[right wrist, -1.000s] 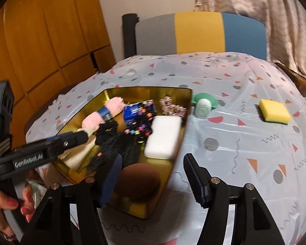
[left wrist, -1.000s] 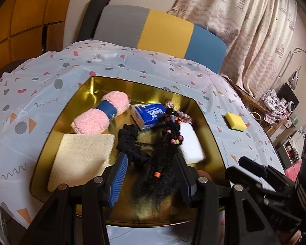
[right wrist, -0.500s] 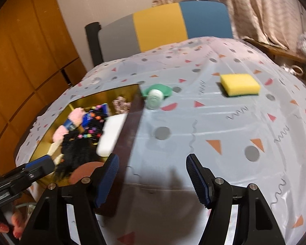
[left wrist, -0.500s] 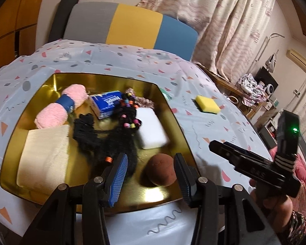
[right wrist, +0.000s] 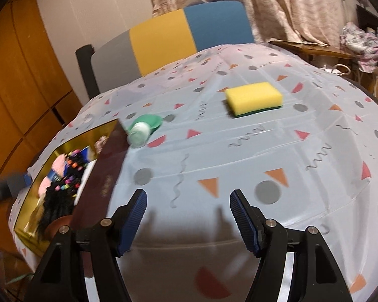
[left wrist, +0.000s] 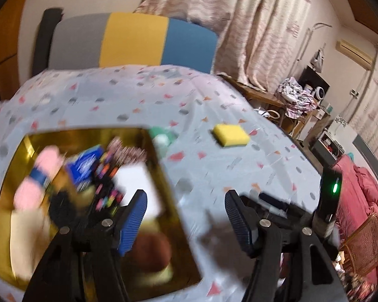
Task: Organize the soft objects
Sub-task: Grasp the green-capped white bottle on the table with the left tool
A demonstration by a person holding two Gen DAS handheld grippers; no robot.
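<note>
On the patterned tablecloth [right wrist: 239, 156], both the left gripper [left wrist: 185, 216] and right gripper [right wrist: 187, 217] hang empty with jaws spread, nearer than the gold tray [left wrist: 168, 176] of soft items, while the yellow sponge [right wrist: 254, 97] lies well beyond the tray's far right corner.

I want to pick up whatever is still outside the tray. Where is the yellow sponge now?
The rectangular yellow sponge with a green underside lies on the patterned tablecloth, apart from the gold tray, to the right of the green-and-white roll, towards the chair.
</note>
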